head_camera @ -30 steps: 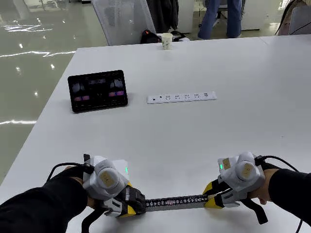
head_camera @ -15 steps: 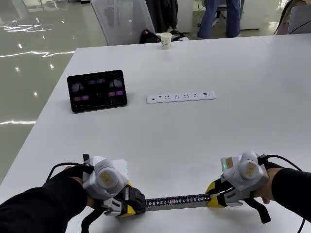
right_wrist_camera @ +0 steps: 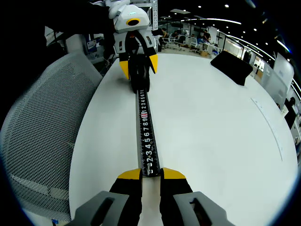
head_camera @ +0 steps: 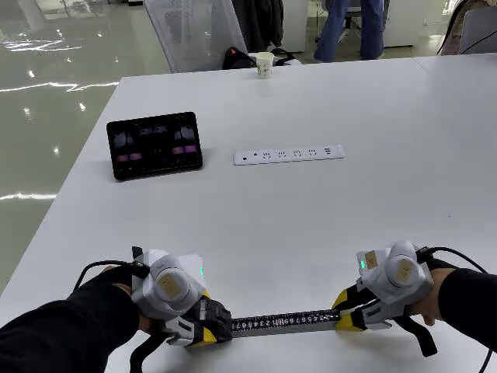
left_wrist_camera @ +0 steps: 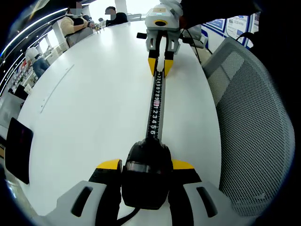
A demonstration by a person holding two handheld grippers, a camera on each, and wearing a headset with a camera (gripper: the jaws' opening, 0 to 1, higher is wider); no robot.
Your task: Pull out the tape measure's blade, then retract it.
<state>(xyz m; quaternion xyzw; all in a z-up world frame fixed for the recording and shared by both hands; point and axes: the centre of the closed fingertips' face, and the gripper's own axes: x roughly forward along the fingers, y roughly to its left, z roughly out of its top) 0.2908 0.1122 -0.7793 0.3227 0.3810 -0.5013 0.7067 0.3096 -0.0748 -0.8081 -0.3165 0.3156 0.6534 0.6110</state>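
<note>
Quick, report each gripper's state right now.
Left gripper: shut on the tape measure case.
Right gripper: shut on the end of the blade, which is drawn out across the table.

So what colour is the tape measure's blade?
The blade is black with white numerals, clearest in the right gripper view.

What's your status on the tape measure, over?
Left gripper shut on tape measure case. Right gripper shut on blade, drawn out between them. Power strip and tablet lie far off.
</note>
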